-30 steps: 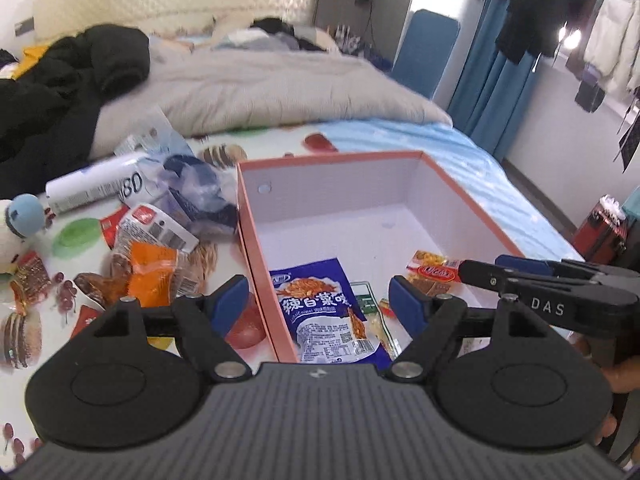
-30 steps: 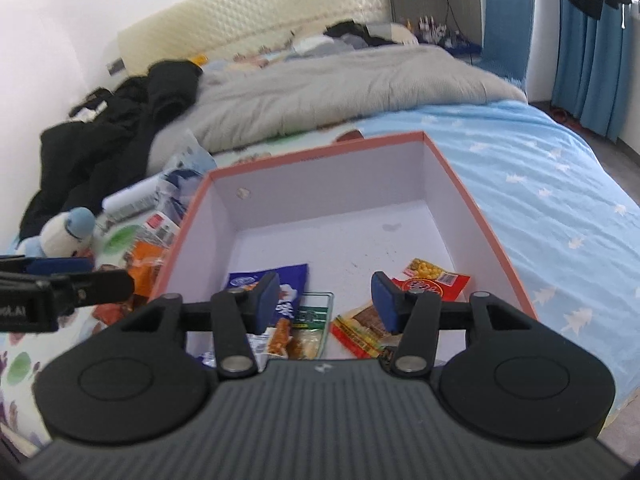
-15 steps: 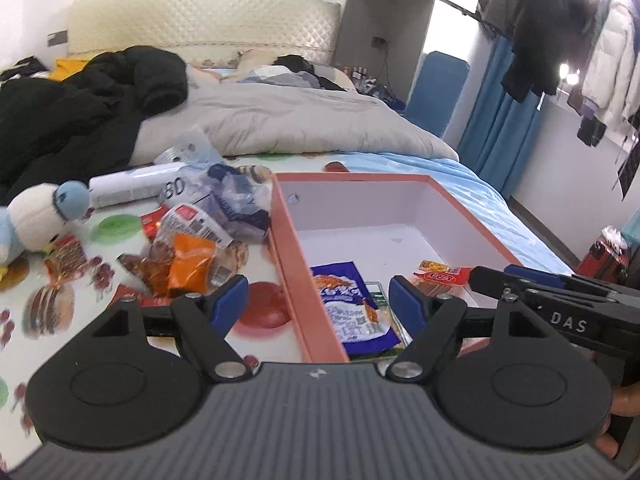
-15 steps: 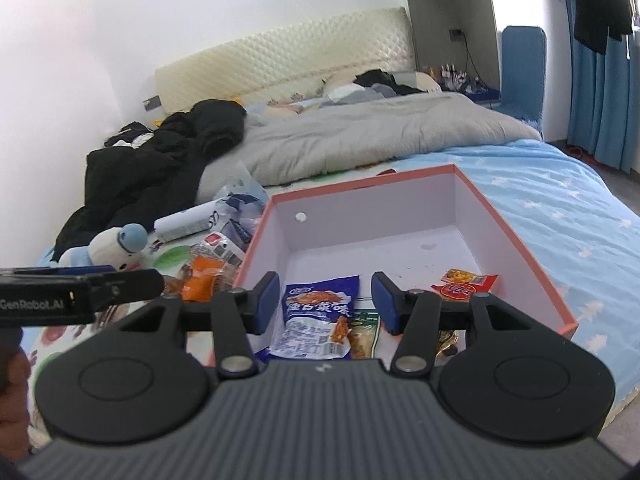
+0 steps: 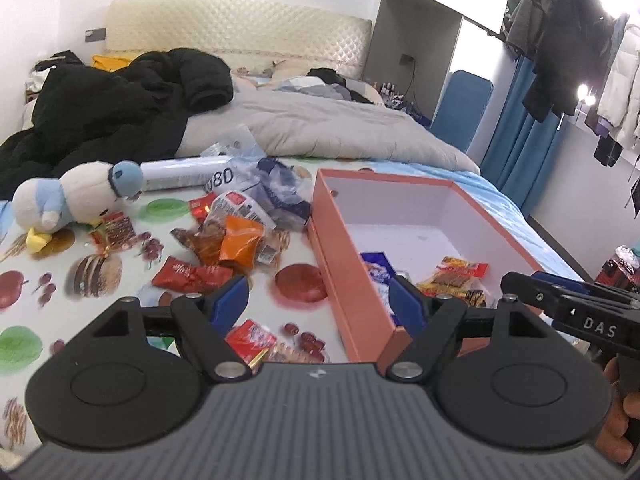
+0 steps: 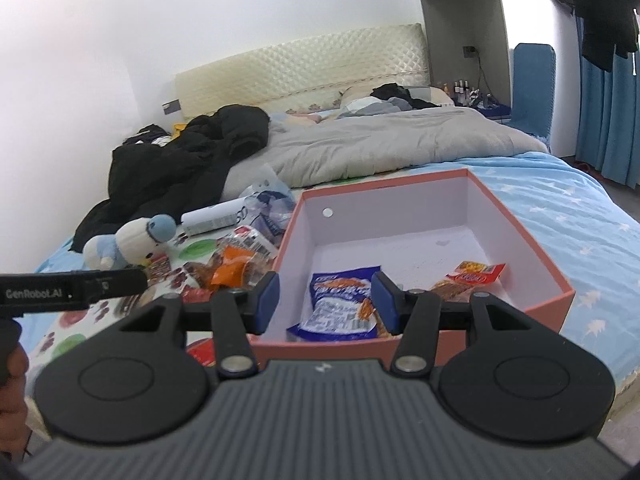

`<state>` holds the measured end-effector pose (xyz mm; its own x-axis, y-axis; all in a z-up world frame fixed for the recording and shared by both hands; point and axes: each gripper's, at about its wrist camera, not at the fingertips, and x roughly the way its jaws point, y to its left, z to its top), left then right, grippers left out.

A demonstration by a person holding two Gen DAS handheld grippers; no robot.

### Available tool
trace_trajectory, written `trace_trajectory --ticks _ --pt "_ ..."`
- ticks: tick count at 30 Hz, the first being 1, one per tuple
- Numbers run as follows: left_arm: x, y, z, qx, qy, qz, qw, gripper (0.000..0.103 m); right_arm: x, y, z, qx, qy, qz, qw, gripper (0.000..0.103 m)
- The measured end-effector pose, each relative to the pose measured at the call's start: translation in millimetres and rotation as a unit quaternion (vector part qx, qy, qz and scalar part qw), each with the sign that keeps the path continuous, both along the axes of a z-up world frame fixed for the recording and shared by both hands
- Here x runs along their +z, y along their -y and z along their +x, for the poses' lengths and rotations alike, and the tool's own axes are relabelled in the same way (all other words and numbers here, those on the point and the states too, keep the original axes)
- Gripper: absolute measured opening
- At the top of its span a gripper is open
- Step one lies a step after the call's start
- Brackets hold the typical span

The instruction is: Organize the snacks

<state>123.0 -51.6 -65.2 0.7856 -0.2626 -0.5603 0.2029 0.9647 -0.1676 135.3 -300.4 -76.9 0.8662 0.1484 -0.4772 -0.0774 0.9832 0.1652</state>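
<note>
A: What are the fingers doing?

B: The left gripper (image 5: 319, 306) has its blue-padded fingers (image 5: 229, 303) spread wide with nothing between them. It hovers over the near left corner of the salmon-pink cardboard box with a white inside (image 5: 346, 276). The right gripper (image 6: 326, 302) is parted about halfway, also empty, and hangs over the box's near edge.

A: Where are the snacks?

B: Some lie inside the box: a blue and white foil snack packet (image 6: 342, 305) near the front, and a red and yellow snack packet (image 6: 478, 273) to its right, with a clear pack of brown strips (image 5: 448, 282) beside it. The others lie loose on the fruit-printed sheet (image 5: 48, 280) left of the box: an orange crinkled packet (image 5: 240, 245), a dark red wrapper (image 5: 188, 274), a clear bag with a barcode label (image 5: 236, 207), and a small red packet (image 5: 250, 338) just under the left gripper.

A: Anything else around?

B: A white and pale blue plush toy (image 5: 72, 196) lies past the loose pile, a white tube (image 5: 180, 174) behind it. Further back are a black jacket (image 5: 116, 112) and a grey duvet (image 5: 320, 128) on the bed.
</note>
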Motion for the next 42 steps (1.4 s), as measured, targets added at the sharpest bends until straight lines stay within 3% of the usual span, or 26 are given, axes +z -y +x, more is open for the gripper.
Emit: trace_trajectory --ticks 13,23,33,37,42 --pt "-14 -43 -44 0.044 -0.006 0.004 0.9990 0.081 -15 -49 -42 0.058 -0.006 -0.016 0.998 0.054" --pt "-41 -59 -63 0.057 -0.051 0.006 0.9970 0.081 -39 -74 -64 0.098 -0.043 -0.027 0.994 0.054" --pt "-74 -87 -31 0.081 -0.081 -0.001 0.9934 0.082 -62 -101 -52 0.138 -0.070 -0.058 0.986 0.055" --pt "-86 -100 -6 0.081 -0.095 -0.006 0.9922 0.082 -71 -115 -39 0.151 -0.076 -0.068 0.983 0.073" --pt "-102 -110 29 0.072 -0.113 -0.007 0.9910 0.082 -84 -130 -18 0.144 -0.083 -0.081 0.983 0.073"
